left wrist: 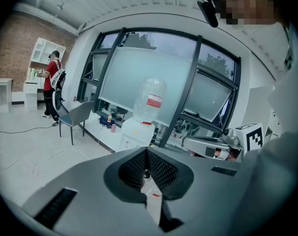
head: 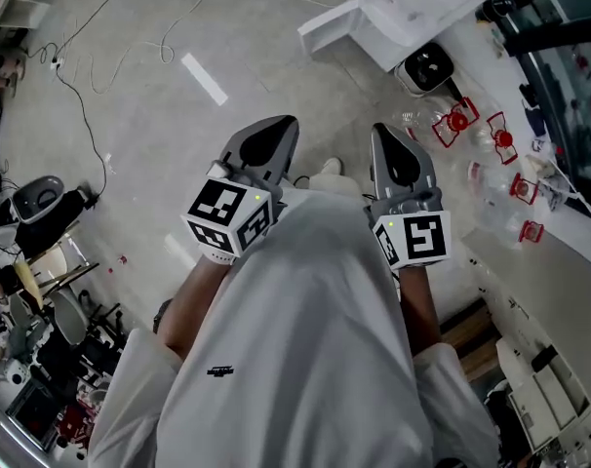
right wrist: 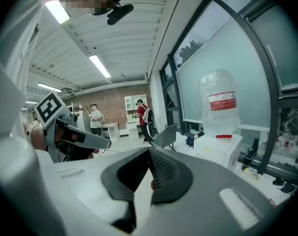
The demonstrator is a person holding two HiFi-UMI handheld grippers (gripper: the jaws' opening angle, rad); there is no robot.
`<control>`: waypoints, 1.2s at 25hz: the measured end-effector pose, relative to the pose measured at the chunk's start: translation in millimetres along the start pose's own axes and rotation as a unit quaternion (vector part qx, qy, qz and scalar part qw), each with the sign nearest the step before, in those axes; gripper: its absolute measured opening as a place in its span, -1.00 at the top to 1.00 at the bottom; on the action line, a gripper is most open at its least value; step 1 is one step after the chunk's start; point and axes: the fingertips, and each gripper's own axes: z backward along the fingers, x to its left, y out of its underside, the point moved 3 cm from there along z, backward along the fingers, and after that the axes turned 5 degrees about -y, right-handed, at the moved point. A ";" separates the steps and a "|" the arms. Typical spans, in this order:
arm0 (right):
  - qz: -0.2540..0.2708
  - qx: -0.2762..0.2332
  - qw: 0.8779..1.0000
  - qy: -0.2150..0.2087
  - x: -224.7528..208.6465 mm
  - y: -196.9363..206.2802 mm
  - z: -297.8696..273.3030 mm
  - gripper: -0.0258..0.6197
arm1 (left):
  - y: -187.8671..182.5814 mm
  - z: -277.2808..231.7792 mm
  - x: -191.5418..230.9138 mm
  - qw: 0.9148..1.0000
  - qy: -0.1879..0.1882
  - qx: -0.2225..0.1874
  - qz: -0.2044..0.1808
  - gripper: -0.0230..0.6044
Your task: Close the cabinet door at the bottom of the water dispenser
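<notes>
Head view gives me both tongs side by side above the grey floor (head: 178, 164), in front of the person's white shirt (head: 315, 339). I read the left gripper (head: 281, 130) as fully closed with nothing between its 2 jaws, and the right gripper (head: 383, 136) the same: pads together, empty. The water dispenser (head: 403, 8) stands at the floor's far edge by the window wall, well apart from both, its bottle (left wrist: 150, 100) on top. The cabinet door (head: 330, 27) at its base stands swung out.
</notes>
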 end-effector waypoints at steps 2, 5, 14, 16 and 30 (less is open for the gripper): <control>0.004 -0.003 1.000 -0.004 -6.4 1.2 3.8 0.89 | 1.0 -0.7 -4.5 1.000 -0.008 -0.004 -0.002 0.91; 0.001 -0.007 1.000 -0.012 -15.5 4.3 8.8 0.89 | 5.1 -0.9 -9.6 1.000 -0.021 -0.009 0.004 0.91; -0.019 0.014 0.999 -0.035 -35.5 7.5 -15.6 0.89 | -6.6 -19.5 4.8 0.999 -0.039 -0.006 0.016 0.91; -0.023 0.018 0.999 -0.030 -43.7 8.7 -27.7 0.89 | -9.7 -30.6 16.4 0.999 -0.041 -0.003 0.022 0.91; -0.041 0.022 0.998 0.043 -96.9 -42.1 -178.3 0.89 | -106.4 -131.2 133.8 0.999 0.029 0.016 0.006 0.91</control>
